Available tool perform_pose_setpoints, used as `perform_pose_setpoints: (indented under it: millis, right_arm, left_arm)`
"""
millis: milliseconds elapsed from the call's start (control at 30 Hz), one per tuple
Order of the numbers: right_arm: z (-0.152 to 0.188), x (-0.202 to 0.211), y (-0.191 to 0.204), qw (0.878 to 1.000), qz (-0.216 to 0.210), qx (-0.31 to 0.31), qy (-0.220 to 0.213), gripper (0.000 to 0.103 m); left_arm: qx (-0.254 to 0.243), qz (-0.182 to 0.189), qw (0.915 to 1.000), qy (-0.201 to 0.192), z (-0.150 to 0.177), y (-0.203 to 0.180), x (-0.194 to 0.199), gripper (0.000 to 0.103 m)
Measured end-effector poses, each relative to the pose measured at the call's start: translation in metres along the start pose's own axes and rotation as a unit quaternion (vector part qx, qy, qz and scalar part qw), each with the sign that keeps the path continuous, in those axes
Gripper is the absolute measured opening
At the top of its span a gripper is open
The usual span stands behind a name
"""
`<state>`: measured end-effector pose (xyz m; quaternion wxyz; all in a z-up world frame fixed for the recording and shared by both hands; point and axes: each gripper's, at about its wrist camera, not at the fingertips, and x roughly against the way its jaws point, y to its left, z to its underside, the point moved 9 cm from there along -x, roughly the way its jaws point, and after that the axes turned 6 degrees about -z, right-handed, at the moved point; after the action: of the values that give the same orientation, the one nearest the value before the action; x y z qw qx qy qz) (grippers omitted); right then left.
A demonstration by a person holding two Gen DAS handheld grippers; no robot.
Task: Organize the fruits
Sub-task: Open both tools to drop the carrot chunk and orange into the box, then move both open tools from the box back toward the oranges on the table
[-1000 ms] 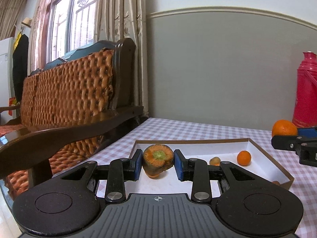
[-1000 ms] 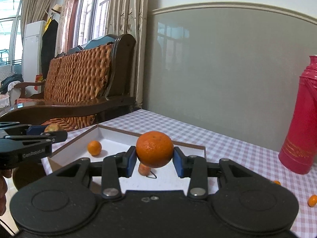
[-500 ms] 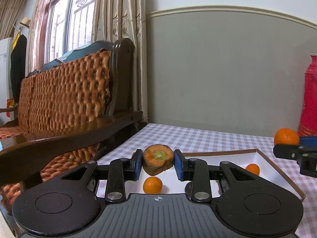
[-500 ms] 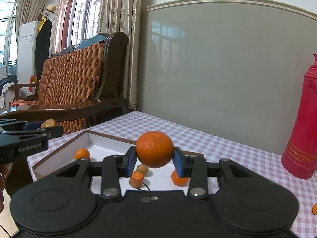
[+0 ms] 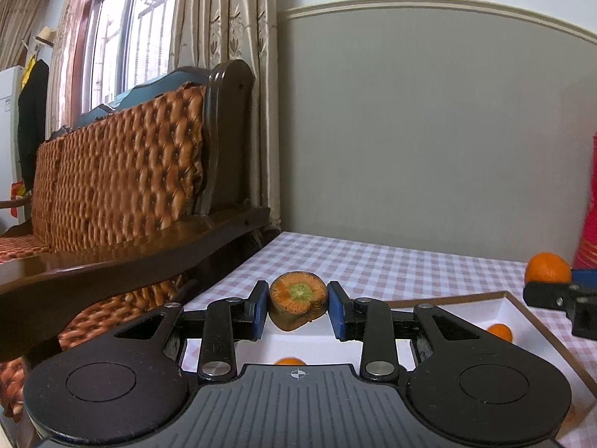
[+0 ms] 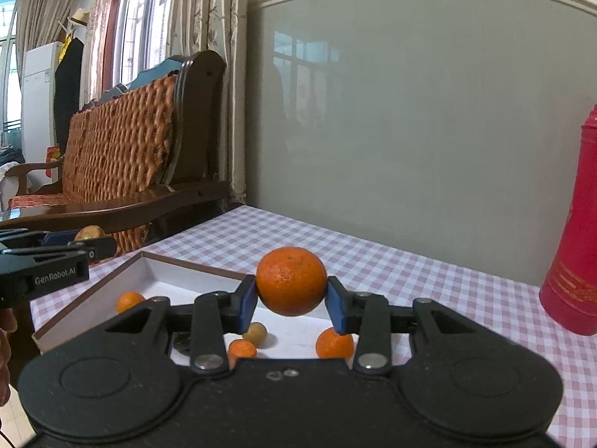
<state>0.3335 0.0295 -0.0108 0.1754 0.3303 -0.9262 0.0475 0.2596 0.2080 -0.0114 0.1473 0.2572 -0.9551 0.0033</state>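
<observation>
Both grippers have slid along the counter (image 6: 429, 272) over the white box (image 6: 112, 283). My left gripper (image 5: 298, 308) fingers clamp the carrot stub (image 5: 298, 304); right gripper (image 6: 291, 300) fingers pinch the orange (image 6: 291, 280) above loose fruit.

Both grippers, left gripper (image 5: 297, 308) and right gripper (image 6: 291, 300), are showing black linkage arms, blue pads (image 5: 258, 311), silver screws (image 5: 216, 367) and round discs; white "GenRobot.AI" lettering (image 6: 55, 281) is showing sideways.

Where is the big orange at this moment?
In the right wrist view the orange sits clamped in the right gripper, held above the white box.
</observation>
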Motion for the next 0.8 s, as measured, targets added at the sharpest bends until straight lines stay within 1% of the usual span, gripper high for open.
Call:
perform_pose_setpoints:
  millis: [100,367,467,533,567,600,633,667,700,767,800]
  right_arm:
    - [0.0,-0.009,-0.006,1.0,0.0,-0.012,0.005,0.031]
    - [-0.002,-0.039,-0.026,0.999,0.011,-0.026,0.025,0.031]
    - [-0.001,-0.051,-0.03,0.999,0.009,-0.031,0.036,0.031]
    - [-0.001,-0.058,-0.031,0.998,0.003,-0.035,0.046,0.031]
    - [0.002,-0.067,-0.031,0.997,-0.005,-0.033,0.067,0.033]
    - [0.005,-0.074,-0.033,0.996,0.002,-0.028,0.081,0.043]
    - [0.005,-0.074,-0.037,0.997,0.018,-0.028,0.074,0.058]
    - [0.005,-0.072,-0.041,0.997,0.033,-0.031,0.056,0.094]
    - [0.004,-0.069,-0.042,0.998,0.033,-0.034,0.042,0.094]
    - [0.004,-0.07,-0.041,0.998,0.03,-0.036,0.049,0.093]
    - [0.004,-0.069,-0.041,0.998,0.032,-0.034,0.044,0.094]
  left_arm:
    - [0.005,0.0,1.0,0.008,-0.001,-0.001,-0.012,0.034]
    - [0.005,-0.002,0.9989,0.046,0.009,-0.005,-0.042,0.034]
    - [0.006,-0.002,0.9986,0.053,0.01,-0.008,-0.052,0.034]
    - [0.004,0.005,0.9986,0.053,0.009,-0.012,-0.058,0.034]
    - [0.006,0.001,0.9989,0.046,0.008,-0.011,-0.059,0.043]
    - [0.007,-0.015,0.9991,0.038,0.008,-0.008,-0.058,0.064]
    - [0.012,-0.032,0.9991,0.026,0.007,-0.003,-0.056,0.103]
    - [0.018,-0.026,0.9994,0.013,0.005,-0.002,-0.052,0.103]
    - [0.019,-0.016,0.9996,0.014,0.005,-0.002,-0.05,0.103]
    - [0.009,-0.02,0.9996,0.016,0.006,-0.003,-0.05,0.103]
    - [0.006,-0.019,0.9997,0.016,0.007,-0.004,-0.048,0.103]
